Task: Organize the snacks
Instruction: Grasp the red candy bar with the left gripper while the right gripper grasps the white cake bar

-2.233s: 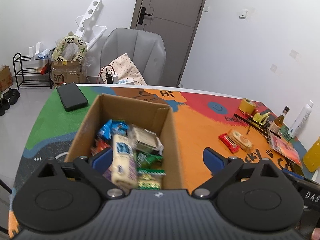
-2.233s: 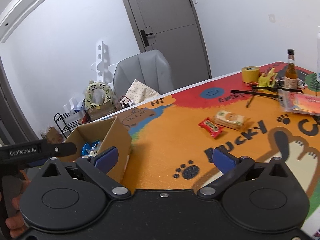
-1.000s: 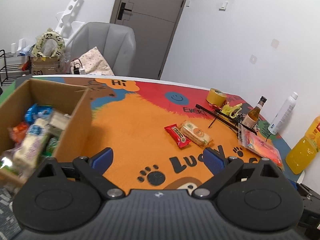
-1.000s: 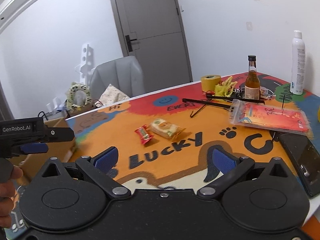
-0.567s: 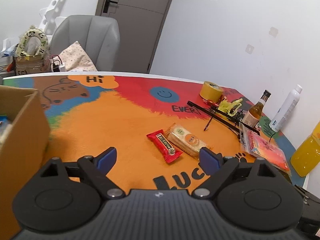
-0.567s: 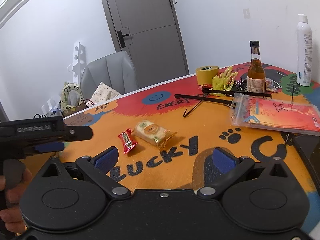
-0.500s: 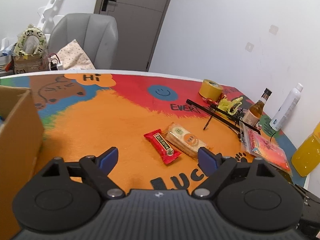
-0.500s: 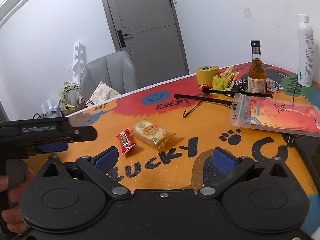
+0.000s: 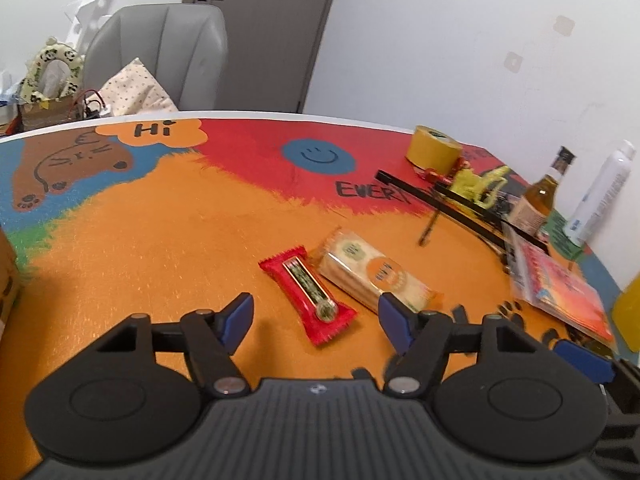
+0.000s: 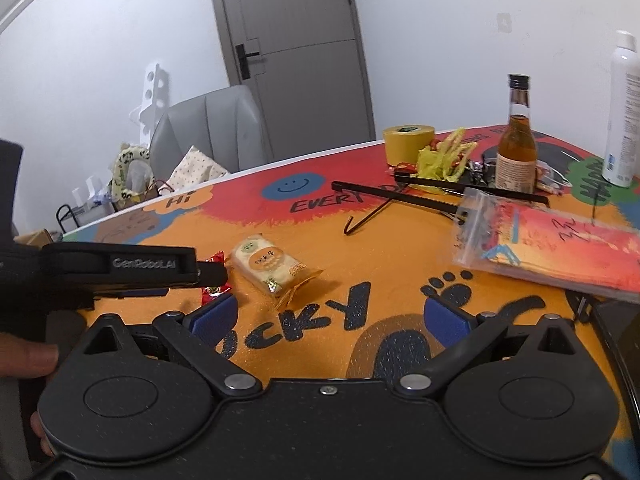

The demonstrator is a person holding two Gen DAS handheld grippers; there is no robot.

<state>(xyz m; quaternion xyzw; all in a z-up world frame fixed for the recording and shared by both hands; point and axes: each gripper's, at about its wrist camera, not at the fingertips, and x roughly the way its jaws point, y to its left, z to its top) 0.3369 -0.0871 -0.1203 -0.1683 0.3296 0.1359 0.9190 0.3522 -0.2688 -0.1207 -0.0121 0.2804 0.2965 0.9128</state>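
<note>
Since a second ago the cardboard box has slid almost out of the left wrist view, leaving only a corner at the left edge, and the two snacks now lie much closer to the left gripper. Its blue-padded jaws are closing from a wide spread; they are about half open, and the near end of the red foil-wrapped snack bar lies on the table in the gap between them, the pads not pressing on it. Just beside the bar, touching or nearly so, lies the clear-wrapped pack of pale crackers with an orange label, its near end beside the right-hand pad. Both rest on the orange part of the colourful printed table mat.

From the right wrist view, the right gripper stands with its jaws wide and nothing between them, above the mat, with the cracker pack ahead of it.
</note>
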